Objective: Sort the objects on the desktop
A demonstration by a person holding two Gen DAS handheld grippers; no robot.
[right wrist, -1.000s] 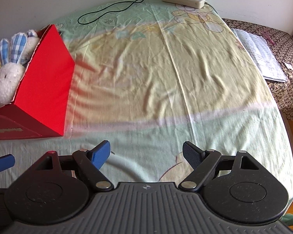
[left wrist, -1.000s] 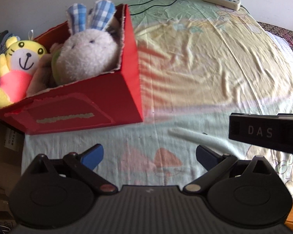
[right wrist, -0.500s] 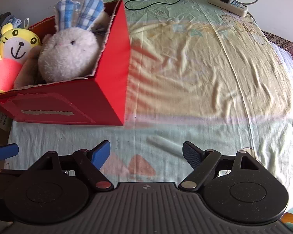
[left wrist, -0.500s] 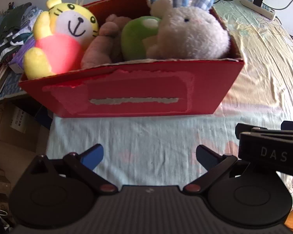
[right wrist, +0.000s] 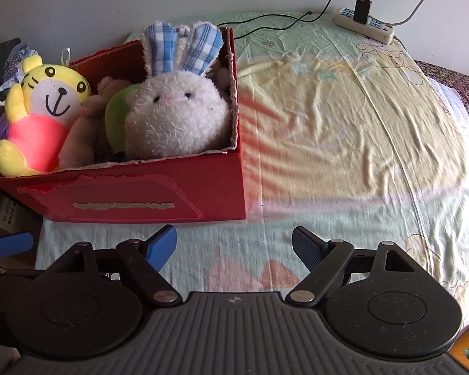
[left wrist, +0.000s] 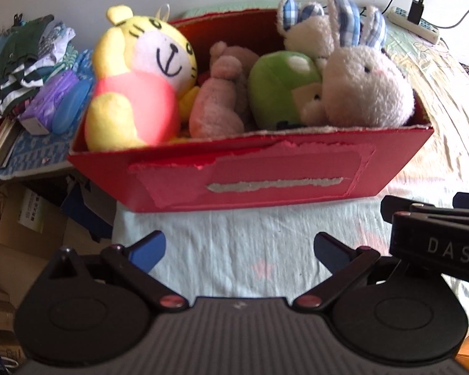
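A red cardboard box (left wrist: pixel 250 175) (right wrist: pixel 140 193) stands on the cloth-covered table. It holds a yellow tiger plush (left wrist: pixel 140 78) (right wrist: pixel 43 109), a pink-brown plush (left wrist: pixel 219 100), a green plush (left wrist: pixel 281 84) and a white rabbit plush with blue checked ears (left wrist: pixel 362 87) (right wrist: pixel 175 115). My left gripper (left wrist: pixel 239 250) is open and empty, just in front of the box. My right gripper (right wrist: pixel 234 245) is open and empty, near the box's right front corner; its body also shows in the left wrist view (left wrist: pixel 437 243).
A white power strip (right wrist: pixel 364 25) with a black charger and cables lies at the table's far edge. Folded clothes and packets (left wrist: pixel 37 72) are piled left of the box. Cardboard boxes (left wrist: pixel 31 228) stand below the table's left edge. Papers (right wrist: pixel 453 103) lie at the right.
Both views have swung left, so the red box with its plush toys now sits ahead of each gripper. Both grippers stay open and empty.
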